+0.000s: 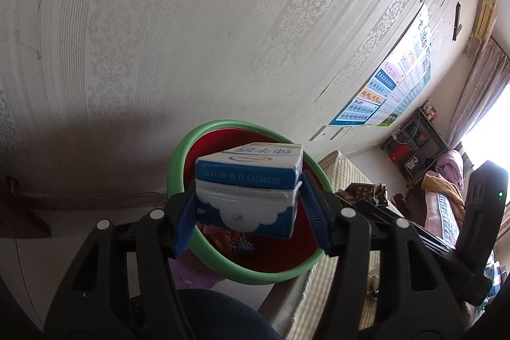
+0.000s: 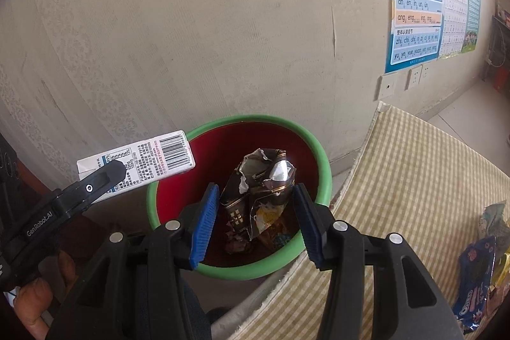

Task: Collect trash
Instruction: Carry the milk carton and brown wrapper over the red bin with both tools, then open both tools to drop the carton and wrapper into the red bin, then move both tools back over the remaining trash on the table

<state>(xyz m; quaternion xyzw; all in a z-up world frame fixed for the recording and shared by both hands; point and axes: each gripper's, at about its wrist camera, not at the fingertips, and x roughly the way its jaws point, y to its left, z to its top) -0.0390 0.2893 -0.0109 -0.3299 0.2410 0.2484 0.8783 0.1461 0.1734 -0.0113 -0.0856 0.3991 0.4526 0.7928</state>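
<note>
Hovering over the bin's rim (image 2: 322,161), both claws apparently loaded.

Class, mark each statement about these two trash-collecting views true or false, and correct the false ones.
1. The left tool grips a milk carton. True.
2. The right tool is empty. False: it holds a crumpled wrapper.
3. The bin has a green rim and red inside. True.
4. The bin is empty. False: trash already lies at its bottom.
5. An Oreo packet lies on the checked mat. True.
</note>
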